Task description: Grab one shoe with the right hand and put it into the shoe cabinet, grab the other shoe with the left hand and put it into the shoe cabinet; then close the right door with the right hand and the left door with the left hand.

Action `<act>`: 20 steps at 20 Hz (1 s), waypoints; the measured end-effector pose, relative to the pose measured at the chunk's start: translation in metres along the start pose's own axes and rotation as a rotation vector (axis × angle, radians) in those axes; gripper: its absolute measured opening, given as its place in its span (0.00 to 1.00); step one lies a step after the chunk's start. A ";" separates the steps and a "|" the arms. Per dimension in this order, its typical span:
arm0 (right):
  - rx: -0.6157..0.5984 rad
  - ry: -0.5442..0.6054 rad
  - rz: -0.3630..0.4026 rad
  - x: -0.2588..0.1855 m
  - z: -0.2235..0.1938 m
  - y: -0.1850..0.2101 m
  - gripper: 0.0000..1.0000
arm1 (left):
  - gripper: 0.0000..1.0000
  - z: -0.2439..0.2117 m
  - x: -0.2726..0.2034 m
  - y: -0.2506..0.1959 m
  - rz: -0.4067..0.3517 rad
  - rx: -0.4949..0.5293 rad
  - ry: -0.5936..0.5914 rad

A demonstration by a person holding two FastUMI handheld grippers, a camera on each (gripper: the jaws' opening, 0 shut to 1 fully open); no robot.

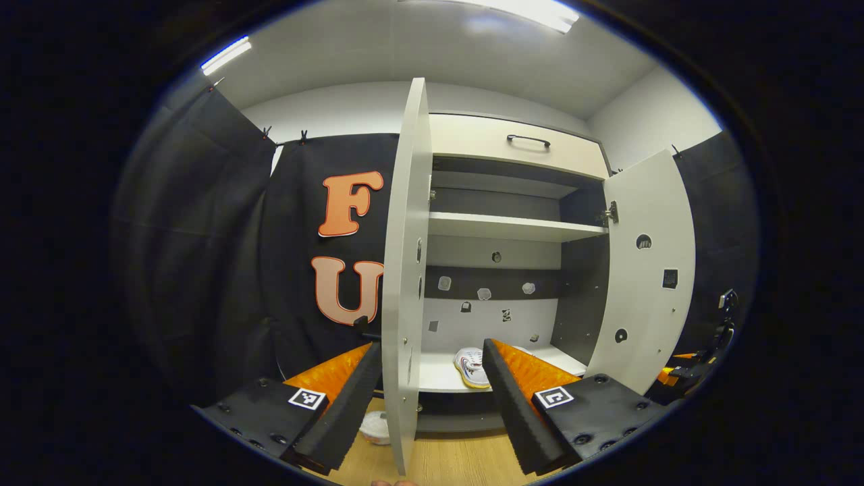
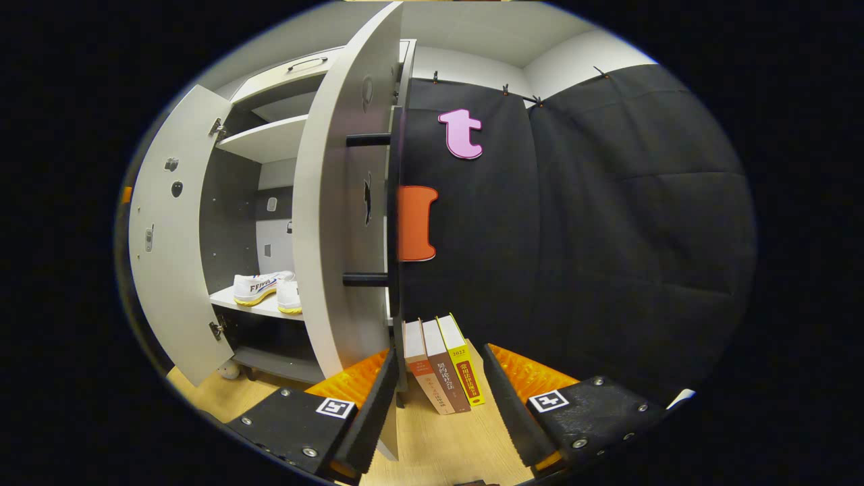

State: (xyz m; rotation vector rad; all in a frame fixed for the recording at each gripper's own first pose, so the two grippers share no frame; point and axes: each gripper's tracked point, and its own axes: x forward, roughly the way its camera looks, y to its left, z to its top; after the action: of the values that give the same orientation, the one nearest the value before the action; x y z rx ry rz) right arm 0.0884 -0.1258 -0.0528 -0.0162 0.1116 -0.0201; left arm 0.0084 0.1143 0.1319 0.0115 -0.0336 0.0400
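Note:
The shoe cabinet (image 1: 513,229) stands with both doors swung out. Two white shoes with yellow soles (image 1: 471,368) (image 2: 264,287) sit side by side on its bottom shelf. In the left gripper view the left door (image 1: 405,270) is edge-on and runs down between my left gripper's (image 1: 432,351) fingers, close against the left finger; the jaws are wide apart. In the right gripper view the right door (image 2: 334,223), with its black bar handle (image 2: 368,140), fills the middle. Its lower edge is by the left finger of my right gripper (image 2: 440,352), which is open and holds nothing.
Three books (image 2: 442,368) stand upright on the wooden floor (image 2: 439,445) against the black cloth, just ahead of my right gripper. The far door in each view (image 1: 644,270) (image 2: 175,229) stands wide. A drawer with a black handle (image 1: 528,140) tops the cabinet.

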 end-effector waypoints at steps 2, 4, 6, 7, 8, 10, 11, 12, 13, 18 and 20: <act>0.023 0.000 0.012 -0.001 -0.001 0.007 0.72 | 0.96 0.001 -0.001 0.004 0.007 0.003 -0.002; 0.048 0.003 0.037 -0.001 -0.002 0.018 0.67 | 0.96 0.001 -0.003 0.005 0.008 0.004 -0.005; 0.048 0.007 0.066 -0.002 -0.002 0.033 0.65 | 0.96 0.002 -0.005 0.007 0.008 0.001 -0.005; 0.041 0.009 0.082 -0.002 -0.002 0.042 0.65 | 0.96 0.003 -0.006 0.007 0.008 -0.001 -0.004; 0.034 0.008 0.099 -0.001 -0.001 0.051 0.65 | 0.96 0.003 -0.008 0.009 0.008 -0.001 -0.006; 0.033 0.004 0.130 0.001 0.000 0.070 0.65 | 0.96 0.005 -0.009 0.013 0.017 0.004 -0.011; 0.039 0.004 0.146 0.001 0.000 0.076 0.65 | 0.96 0.005 -0.011 0.016 0.023 0.006 -0.013; 0.047 0.006 0.160 0.003 0.000 0.084 0.65 | 0.96 0.007 -0.012 0.018 0.027 0.008 -0.016; 0.053 0.008 0.173 0.006 -0.001 0.090 0.75 | 0.96 0.007 -0.012 0.019 0.031 0.009 -0.018; 0.052 0.006 0.199 0.016 0.001 0.117 0.72 | 0.96 0.006 -0.015 0.029 0.048 0.009 -0.017; 0.061 0.008 0.217 0.020 0.000 0.126 0.73 | 0.96 0.006 -0.020 0.034 0.054 0.008 -0.013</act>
State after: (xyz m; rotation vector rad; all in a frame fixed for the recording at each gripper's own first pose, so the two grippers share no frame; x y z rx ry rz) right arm 0.1109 -0.0005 -0.0573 0.0567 0.1198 0.1928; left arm -0.0136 0.1474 0.1373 0.0193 -0.0471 0.0937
